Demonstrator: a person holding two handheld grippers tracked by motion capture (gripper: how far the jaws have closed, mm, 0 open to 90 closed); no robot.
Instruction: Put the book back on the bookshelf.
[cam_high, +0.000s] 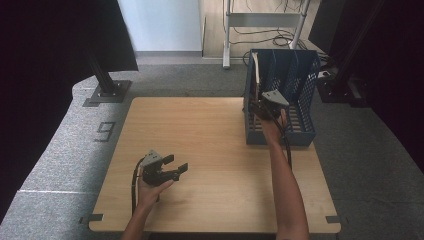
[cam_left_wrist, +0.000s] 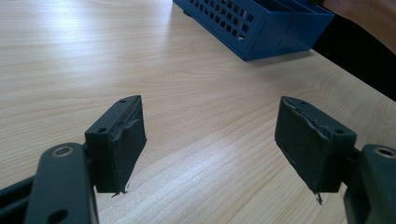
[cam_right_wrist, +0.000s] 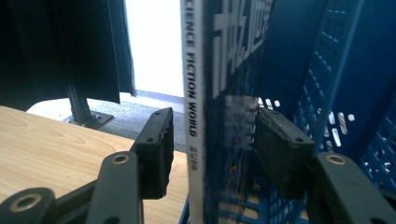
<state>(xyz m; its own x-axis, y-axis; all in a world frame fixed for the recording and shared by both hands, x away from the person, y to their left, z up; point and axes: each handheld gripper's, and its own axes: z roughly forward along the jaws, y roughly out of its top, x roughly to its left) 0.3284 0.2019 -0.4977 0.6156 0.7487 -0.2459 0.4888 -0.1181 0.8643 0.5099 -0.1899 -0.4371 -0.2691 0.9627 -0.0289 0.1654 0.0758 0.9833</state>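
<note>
Magazine (cam_right_wrist: 219, 116) stands upright at the left end of the blue basket (cam_high: 305, 90), spine between our right tongs (cam_right_wrist: 210, 149), pads apart with a gap; thin, floppy, glossy, best pinched near the spine; left tongs (cam_left_wrist: 210, 140) wide apart over the surface (cam_high: 210, 150).

book spine (cam_right_wrist: 195, 116): "…IENCE FICTION WORLD", white | floor marking (cam_high: 105, 131) left of table: "9"
</note>
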